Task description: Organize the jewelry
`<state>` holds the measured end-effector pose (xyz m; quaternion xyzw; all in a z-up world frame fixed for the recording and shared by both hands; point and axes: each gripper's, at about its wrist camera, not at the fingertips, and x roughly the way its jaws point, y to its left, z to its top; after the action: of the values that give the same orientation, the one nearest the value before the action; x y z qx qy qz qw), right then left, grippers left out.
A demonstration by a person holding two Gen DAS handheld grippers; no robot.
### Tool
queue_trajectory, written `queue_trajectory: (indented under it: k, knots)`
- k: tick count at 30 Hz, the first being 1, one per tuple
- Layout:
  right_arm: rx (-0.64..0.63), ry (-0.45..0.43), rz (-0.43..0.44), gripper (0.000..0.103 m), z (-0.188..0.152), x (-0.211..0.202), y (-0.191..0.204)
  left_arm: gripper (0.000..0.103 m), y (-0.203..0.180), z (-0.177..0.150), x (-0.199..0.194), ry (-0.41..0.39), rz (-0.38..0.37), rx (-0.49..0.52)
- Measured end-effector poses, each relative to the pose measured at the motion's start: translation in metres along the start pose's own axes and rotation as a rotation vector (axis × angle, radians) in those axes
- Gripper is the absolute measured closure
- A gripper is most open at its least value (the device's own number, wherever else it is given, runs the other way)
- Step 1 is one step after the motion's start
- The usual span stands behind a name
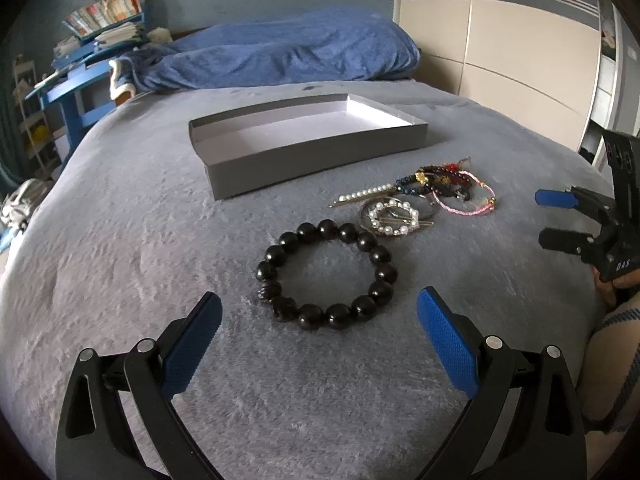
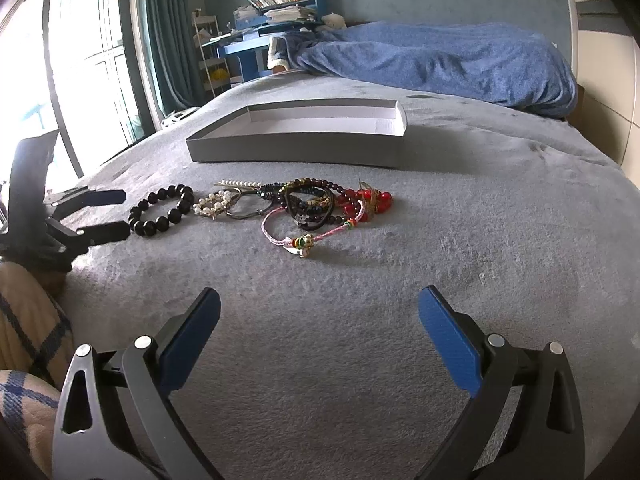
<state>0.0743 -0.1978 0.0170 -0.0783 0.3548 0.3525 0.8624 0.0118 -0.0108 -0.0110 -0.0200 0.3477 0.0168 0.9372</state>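
A black bead bracelet (image 1: 326,274) lies on the grey bed cover, just ahead of my open, empty left gripper (image 1: 320,312); it also shows in the right wrist view (image 2: 162,210). Beyond it lie a pearl ring clip (image 1: 394,218), a pearl hairpin (image 1: 366,195) and a tangle of dark, red and pink bracelets (image 1: 452,188). An open, empty grey box (image 1: 308,148) sits further back. My right gripper (image 2: 320,308) is open and empty, short of the pink cord bracelet (image 2: 308,236) and red beads (image 2: 370,200).
A rumpled blue duvet (image 1: 288,52) lies at the head of the bed. A blue desk with books (image 2: 272,20) stands beyond the bed by the curtain and window. Wardrobe doors (image 1: 500,40) stand on the right. Grey bed cover (image 2: 460,240) extends around the jewelry.
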Motion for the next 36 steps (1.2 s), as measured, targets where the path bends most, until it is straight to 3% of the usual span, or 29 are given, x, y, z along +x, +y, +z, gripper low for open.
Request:
queue_trajectory:
  k: [8, 11, 14, 25, 29, 36]
  knots:
    - [-0.004, 0.014, -0.011, 0.006, 0.001, 0.001, 0.0, 0.007, 0.017, 0.002, 0.006, 0.032, -0.006, -0.1]
    - [0.016, 0.013, -0.03, 0.015, 0.001, 0.001, -0.003, 0.011, 0.024, 0.004, 0.008, 0.048, -0.024, -0.138]
    - [0.049, 0.045, -0.031, 0.026, 0.003, 0.006, -0.007, 0.021, 0.031, 0.008, 0.015, 0.09, -0.025, -0.173]
    - [0.157, 0.061, 0.021, 0.035, 0.024, 0.013, -0.017, 0.038, 0.04, 0.016, 0.034, 0.146, -0.011, -0.212]
    - [0.159, 0.056, 0.016, 0.038, 0.034, 0.016, -0.015, 0.039, 0.036, 0.016, 0.038, 0.144, 0.002, -0.18]
    - [0.105, 0.065, 0.03, 0.053, 0.055, 0.03, -0.004, 0.039, 0.034, 0.016, 0.041, 0.143, 0.015, -0.166]
